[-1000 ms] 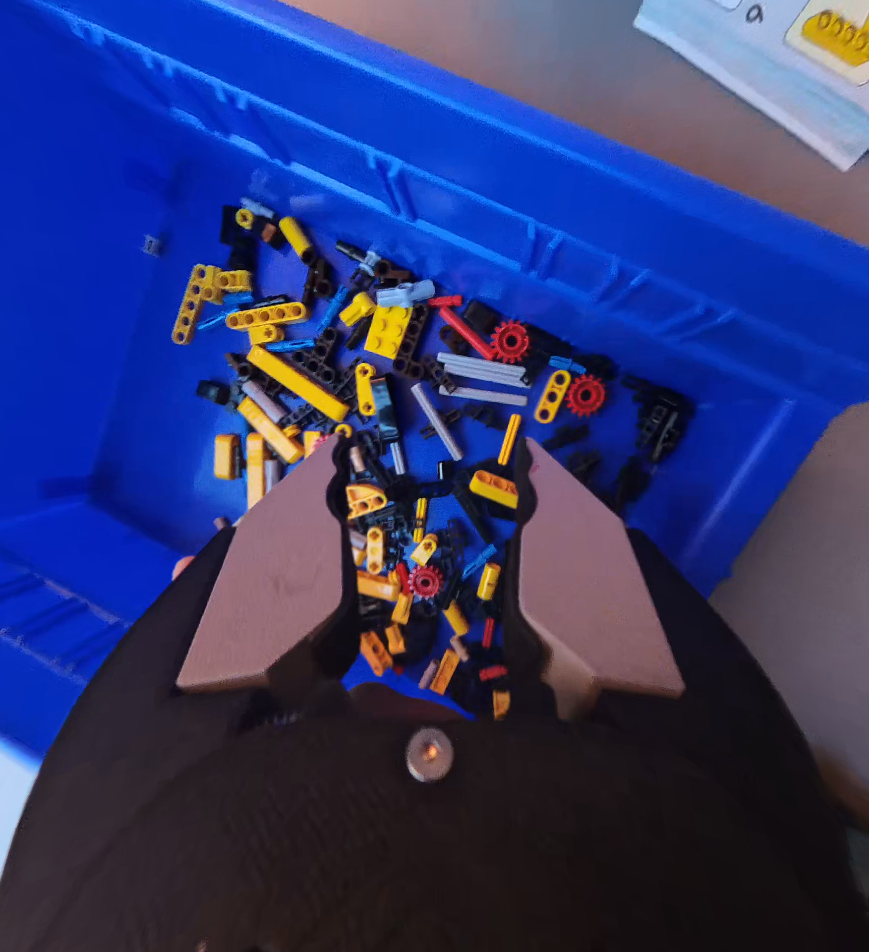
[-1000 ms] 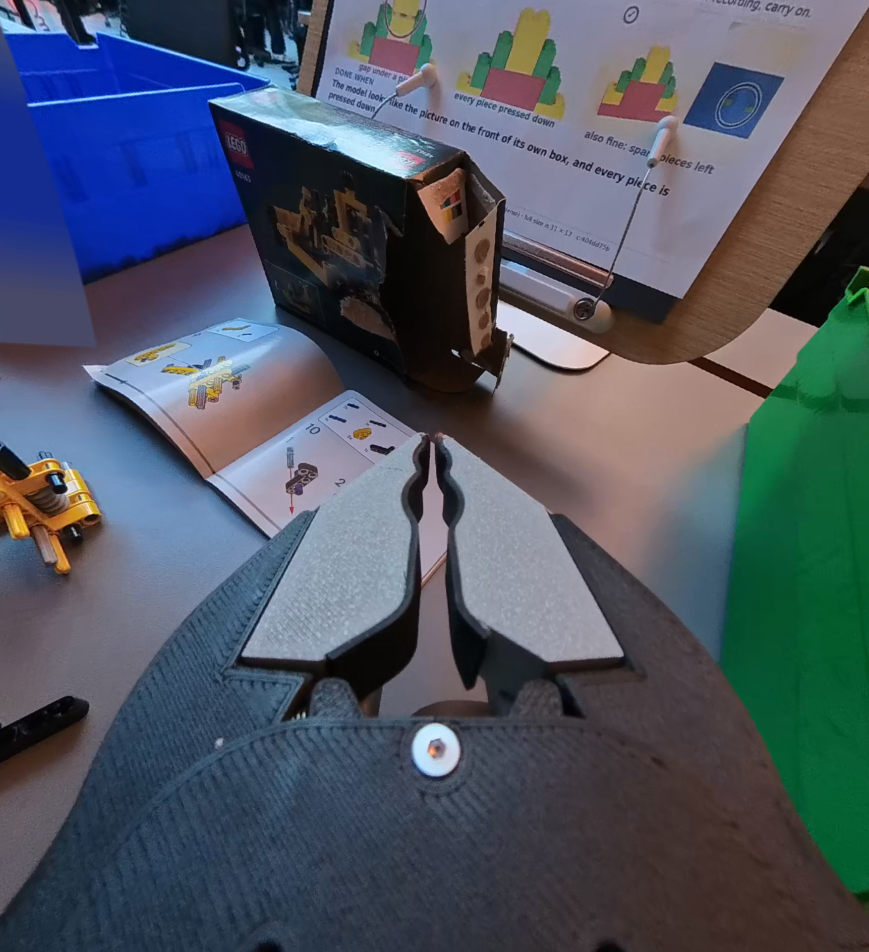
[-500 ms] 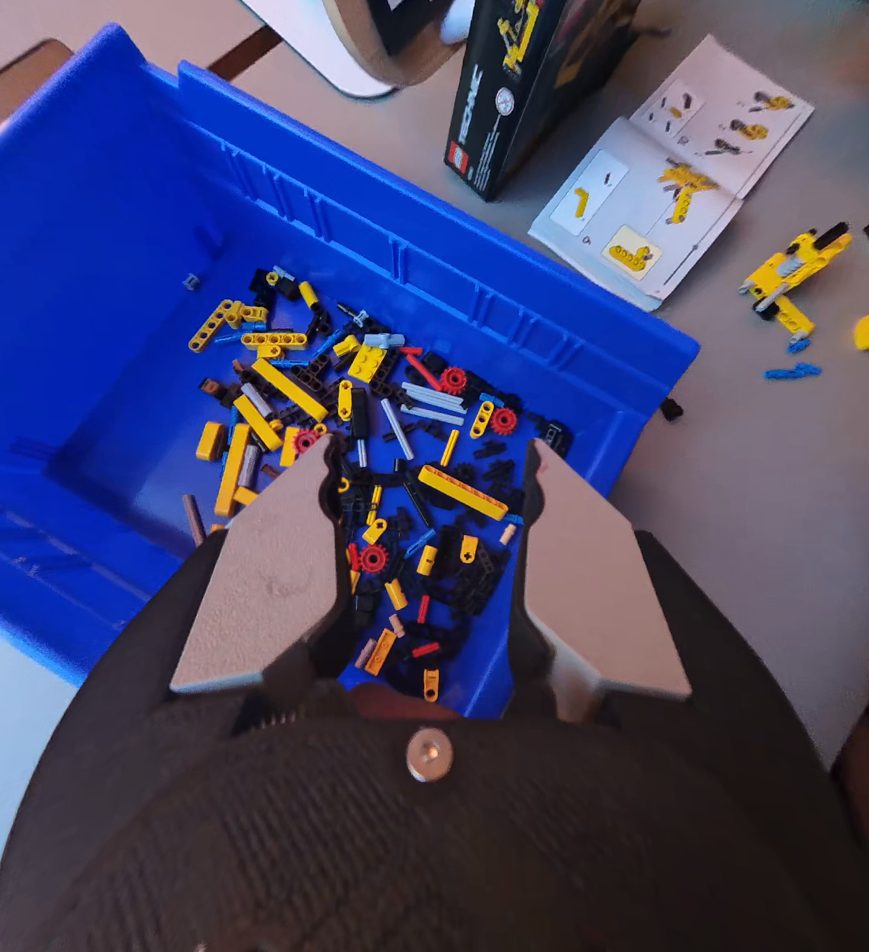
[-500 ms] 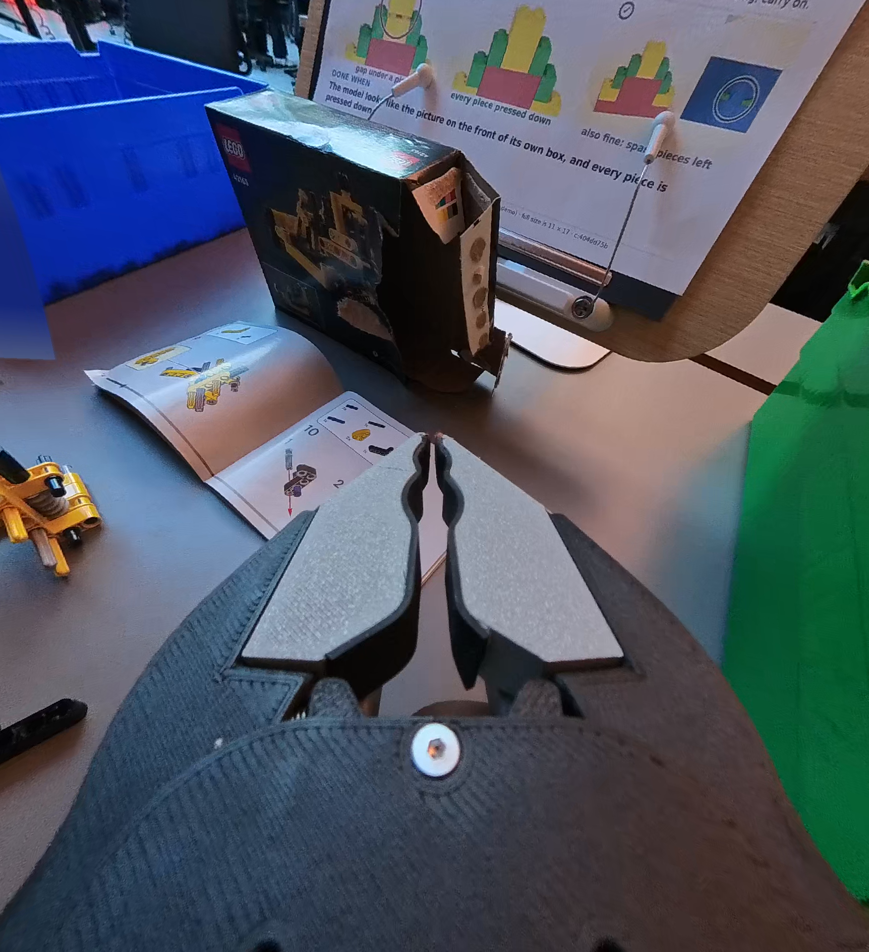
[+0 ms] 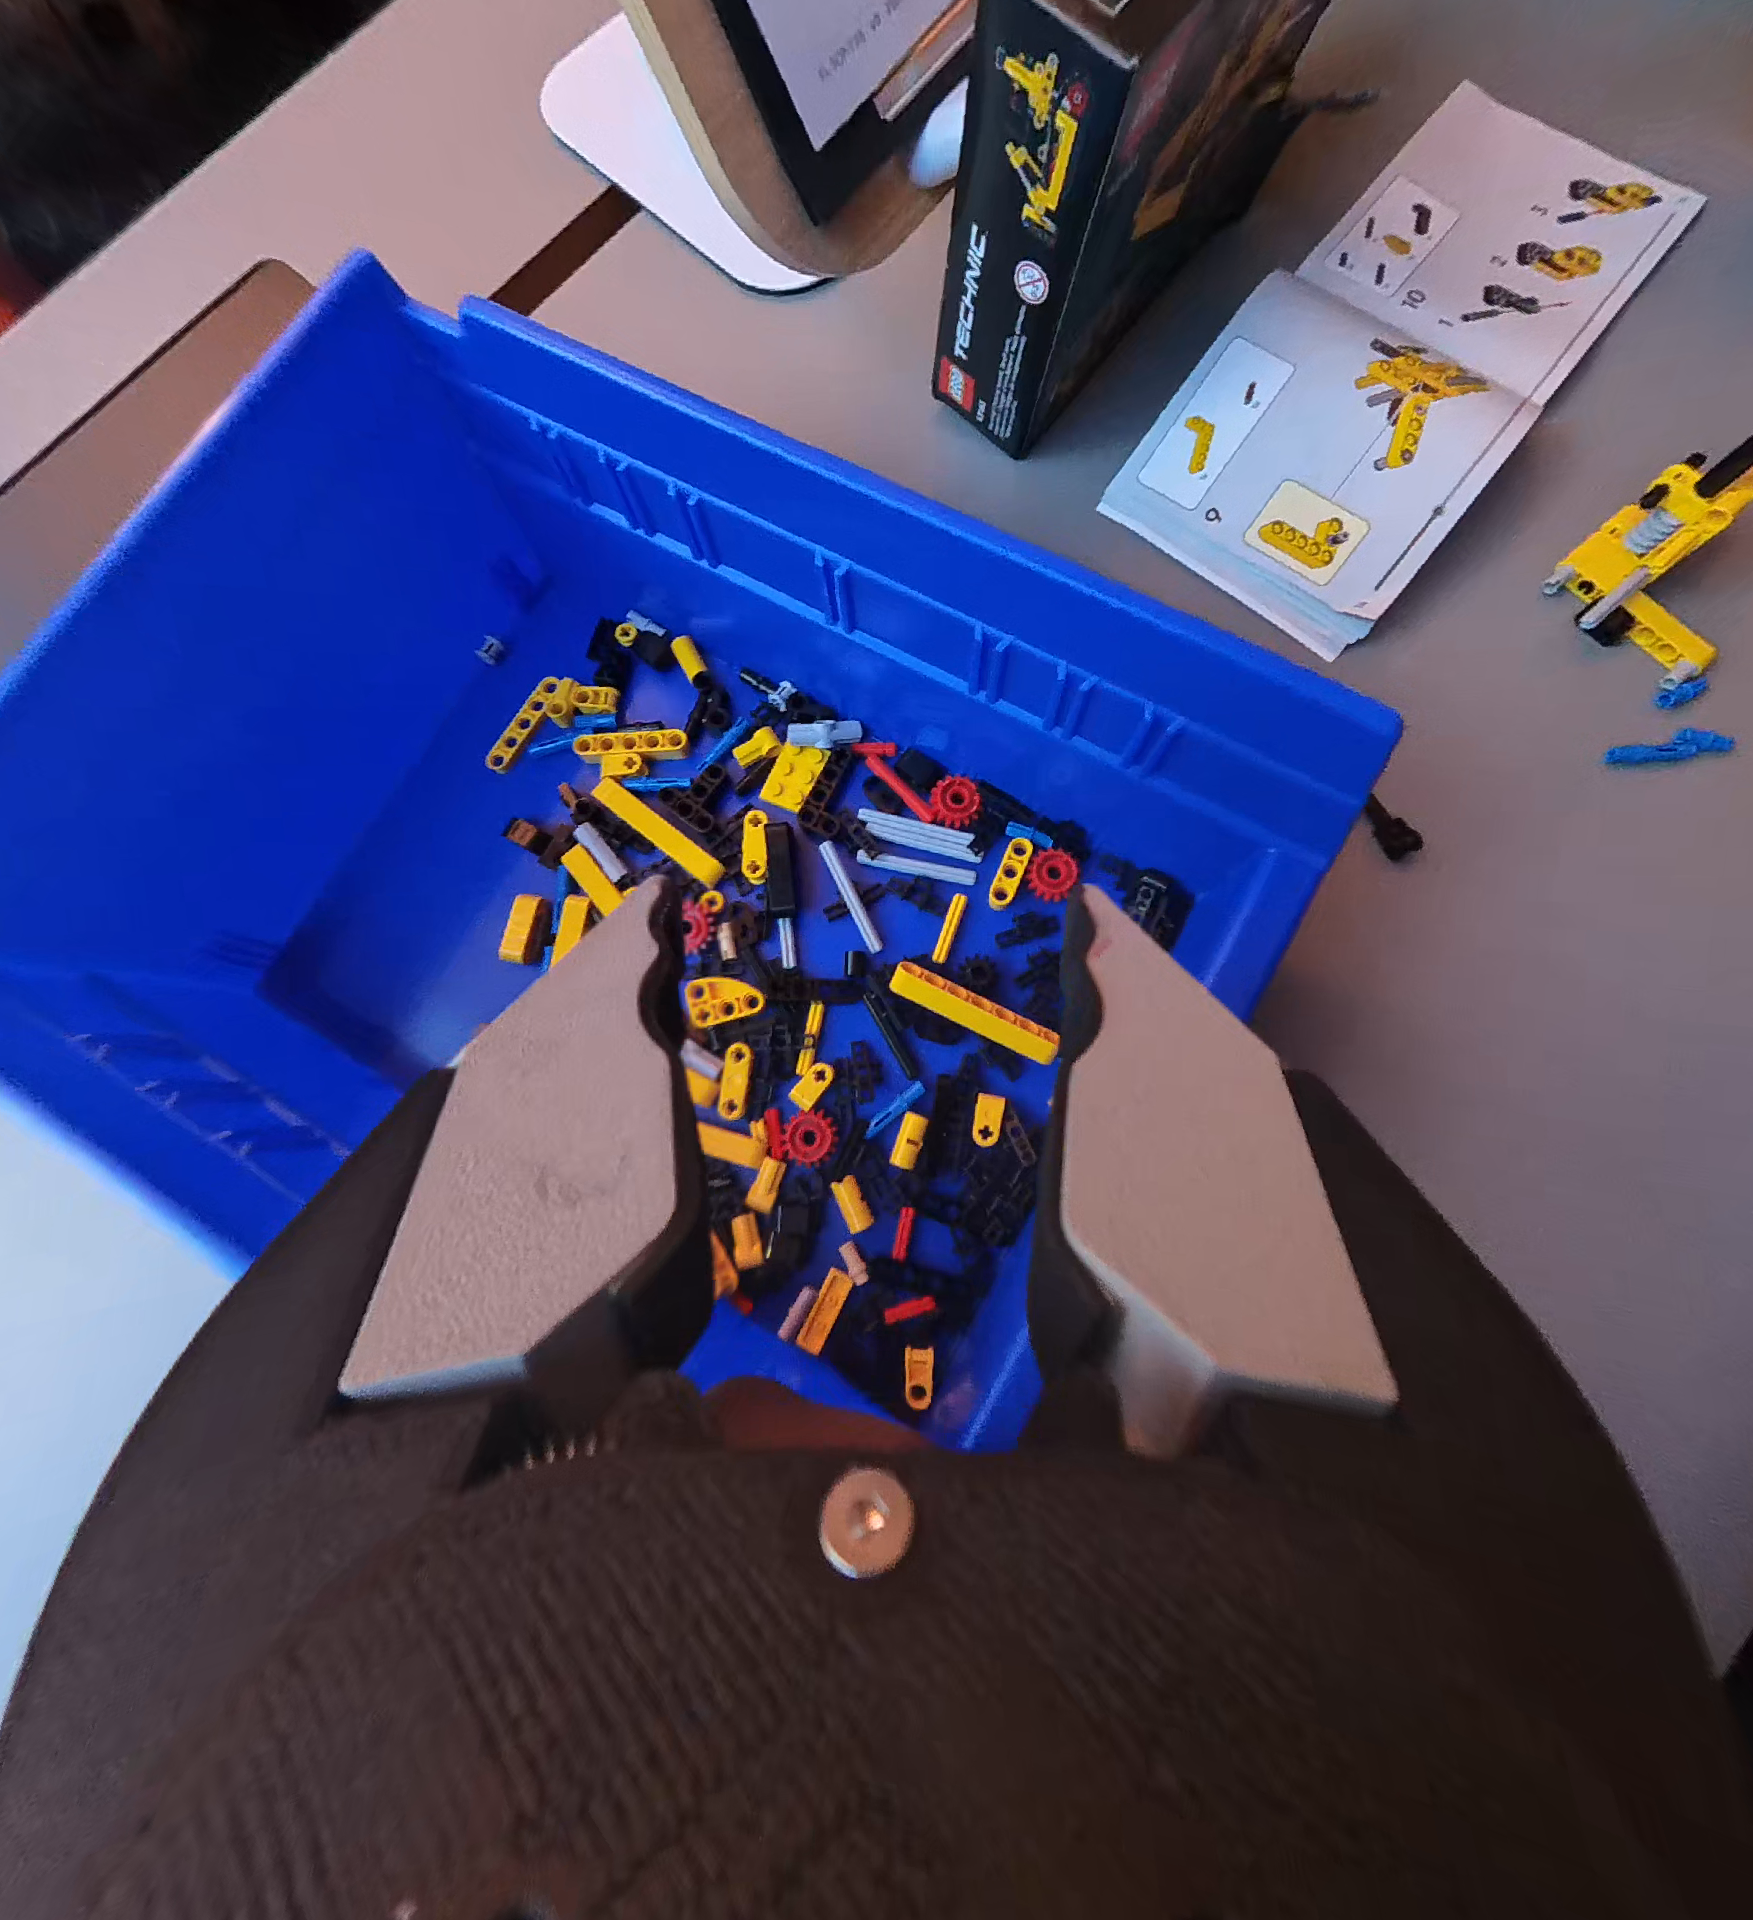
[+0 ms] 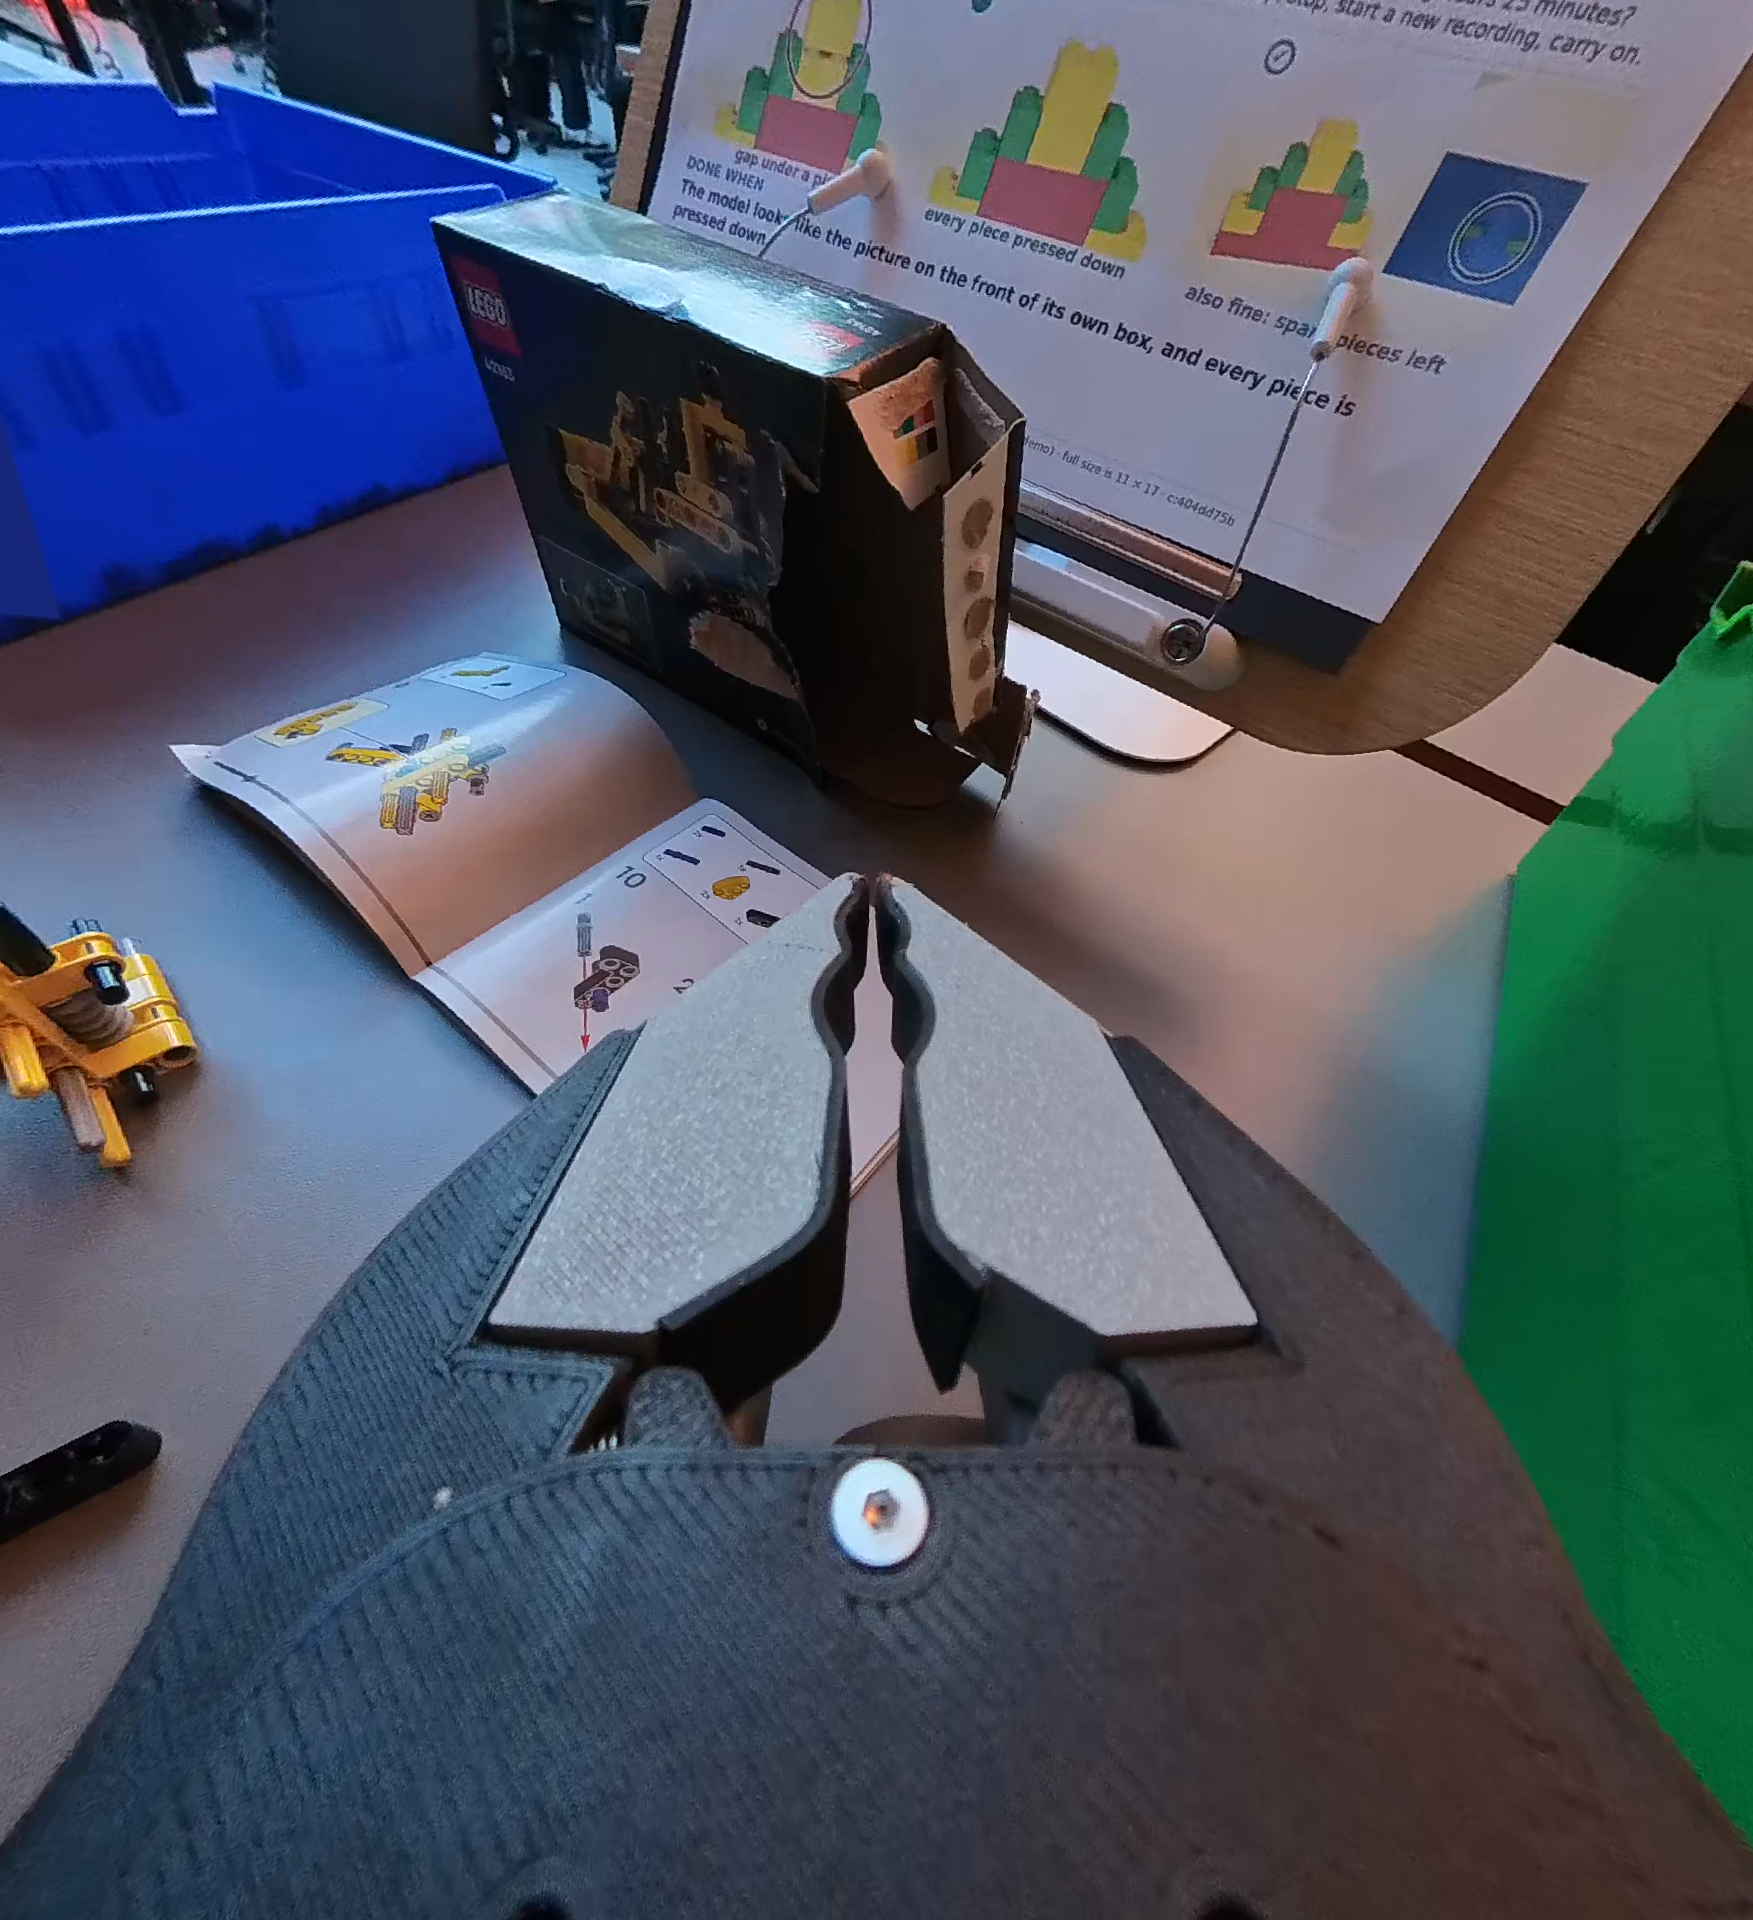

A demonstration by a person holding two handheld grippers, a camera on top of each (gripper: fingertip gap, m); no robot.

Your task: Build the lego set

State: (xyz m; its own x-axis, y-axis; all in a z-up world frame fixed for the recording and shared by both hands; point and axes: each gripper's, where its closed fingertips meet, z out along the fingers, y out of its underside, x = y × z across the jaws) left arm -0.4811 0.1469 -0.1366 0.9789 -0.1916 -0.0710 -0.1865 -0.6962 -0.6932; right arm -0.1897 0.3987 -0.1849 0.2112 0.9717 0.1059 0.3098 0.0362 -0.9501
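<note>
My left gripper is open and empty, held high above a blue bin whose floor holds several loose yellow, black, red and grey pieces. A partly built yellow model lies on the grey table right of the bin; it also shows in the right wrist view. The open instruction booklet lies between the model and the black set box. My right gripper is shut and empty, low over the booklet's near corner.
A green bin stands close on the right of my right gripper. A wooden board with a paper sheet stands behind the box. Loose black pieces and blue pins lie on the table.
My left gripper has risen and pulled back from the bin, so the whole bin, the box, the booklet and the model now show. It stayed open. My right gripper has barely moved.
</note>
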